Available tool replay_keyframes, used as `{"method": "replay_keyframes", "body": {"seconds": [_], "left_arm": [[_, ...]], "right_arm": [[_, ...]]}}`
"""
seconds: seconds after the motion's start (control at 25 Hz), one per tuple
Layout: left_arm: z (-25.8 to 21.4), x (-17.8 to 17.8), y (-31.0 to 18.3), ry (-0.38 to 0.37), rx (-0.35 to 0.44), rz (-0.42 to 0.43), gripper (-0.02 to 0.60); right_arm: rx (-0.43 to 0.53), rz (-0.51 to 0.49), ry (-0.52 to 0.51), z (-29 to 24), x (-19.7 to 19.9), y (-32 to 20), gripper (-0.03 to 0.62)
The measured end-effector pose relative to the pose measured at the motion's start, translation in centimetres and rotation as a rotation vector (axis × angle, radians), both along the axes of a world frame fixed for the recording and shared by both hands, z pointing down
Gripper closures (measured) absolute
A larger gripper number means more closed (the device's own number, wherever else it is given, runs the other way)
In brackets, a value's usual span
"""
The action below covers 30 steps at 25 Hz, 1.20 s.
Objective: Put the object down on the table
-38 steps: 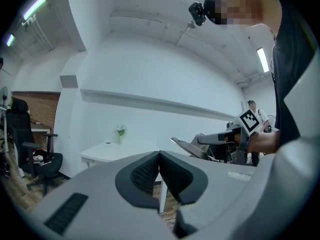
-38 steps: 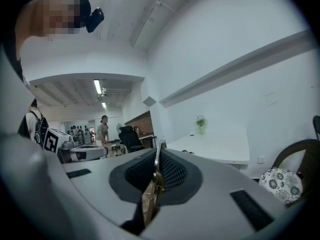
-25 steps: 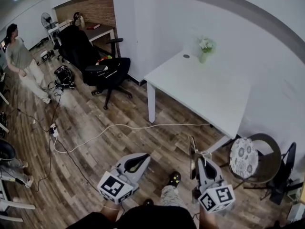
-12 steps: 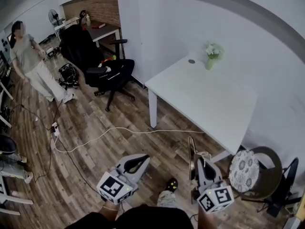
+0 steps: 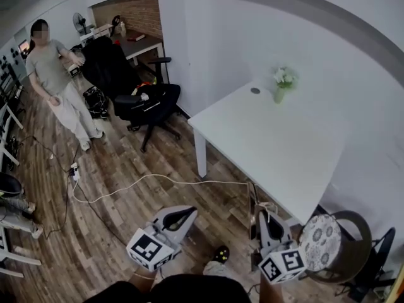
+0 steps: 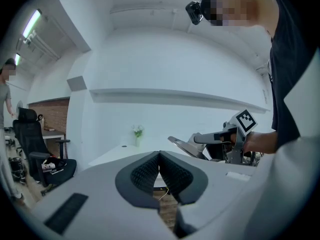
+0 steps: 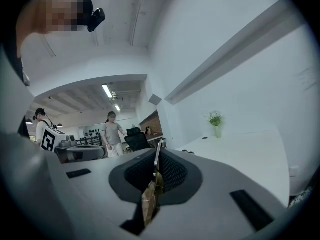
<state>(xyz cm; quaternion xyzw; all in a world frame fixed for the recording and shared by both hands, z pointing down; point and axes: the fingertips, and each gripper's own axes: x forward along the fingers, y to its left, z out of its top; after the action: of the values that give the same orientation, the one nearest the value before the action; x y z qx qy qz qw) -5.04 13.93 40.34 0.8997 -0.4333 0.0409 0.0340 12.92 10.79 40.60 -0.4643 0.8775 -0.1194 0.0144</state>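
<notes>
The left tongs [image 5: 183, 215] are pressed together with nothing between them. The right tongs [image 5: 263, 219] are clamped on a thin flat object [image 5: 253, 199], held edge-on over the wooden floor [image 5: 158, 163], just short of the worktop's [image 5: 271, 144] near edge. Released here, it would likely fall to the floor. So narrow a grip might also let it pivot. At the far corner a vase [image 5: 279, 95] holds white flowers [image 5: 285, 76].
</notes>
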Motion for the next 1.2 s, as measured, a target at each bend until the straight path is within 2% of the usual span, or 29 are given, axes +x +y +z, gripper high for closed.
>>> {"method": "replay_keyframes", "body": {"seconds": [0.16, 0.32, 0.76, 1.2], "left_arm": [[-0.3, 1.5, -1.8, -0.005, 0.002, -0.016, 0.583], [-0.3, 2.9, -3.2, -0.009, -0.056, -0.043, 0.583], [-0.2, 6.3, -6.0, -0.029, -0.050, -0.064, 0.583], [0.9, 6.4, -8.4, -0.049, -0.034, -0.080, 0.583]], "right_arm": [[-0.004, -0.021, -0.017, 0.3, 1.3, -1.8, 0.583], [-0.007, -0.033, -0.021, 0.2, 2.8, -3.7, 0.583], [0.002, -0.068, -0.027, 0.4, 5.5, -7.0, 0.583], [0.013, -0.065, -0.029, 0.8, 6.3, -9.5, 0.583]]}}
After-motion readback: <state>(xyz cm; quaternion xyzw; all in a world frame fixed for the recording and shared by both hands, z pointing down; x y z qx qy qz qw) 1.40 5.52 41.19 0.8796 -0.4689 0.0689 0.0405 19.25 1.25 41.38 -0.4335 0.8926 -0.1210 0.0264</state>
